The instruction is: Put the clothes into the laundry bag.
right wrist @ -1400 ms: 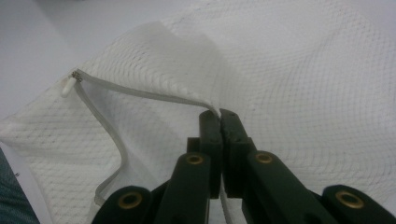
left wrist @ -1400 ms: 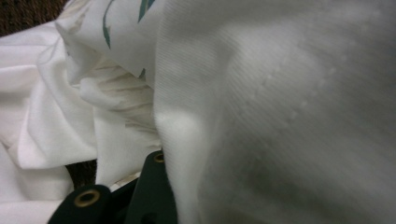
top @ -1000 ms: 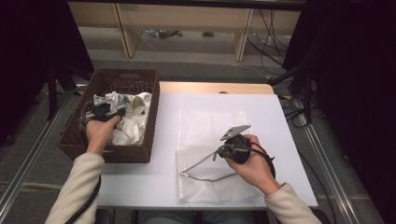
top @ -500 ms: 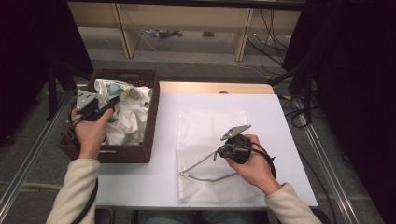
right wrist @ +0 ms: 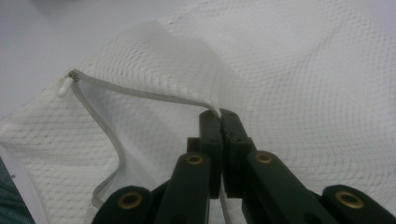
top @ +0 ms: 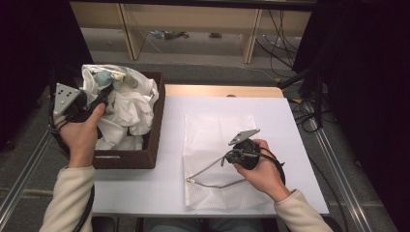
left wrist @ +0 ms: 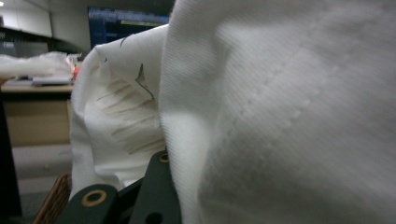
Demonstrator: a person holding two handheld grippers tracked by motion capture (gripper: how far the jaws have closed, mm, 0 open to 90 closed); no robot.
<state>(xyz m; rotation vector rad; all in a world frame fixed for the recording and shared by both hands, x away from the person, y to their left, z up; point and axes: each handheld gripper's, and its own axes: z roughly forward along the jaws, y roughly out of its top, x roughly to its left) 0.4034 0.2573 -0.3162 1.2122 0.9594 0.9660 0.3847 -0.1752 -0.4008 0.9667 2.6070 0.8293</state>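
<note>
While no writing reads, left hand-held gripper clamps white garment; right hand-held gripper pinches mesh bag.

Your left gripper grips soft, matt white knit cloth with a fine ribbed weave. Your right gripper, matt black plastic with brass-coloured rivets, pinches an open-weave white mesh bag. The basket looks like brown wicker; the counter is smooth and white.

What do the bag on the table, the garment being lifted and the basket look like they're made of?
Bag: fine white mesh, likely synthetic netting, with a zipper along its edge.
Garment: white ribbed knit, probably cotton, matte.
Basket: dark brown weave, wicker or an imitation; hard to tell.
</note>
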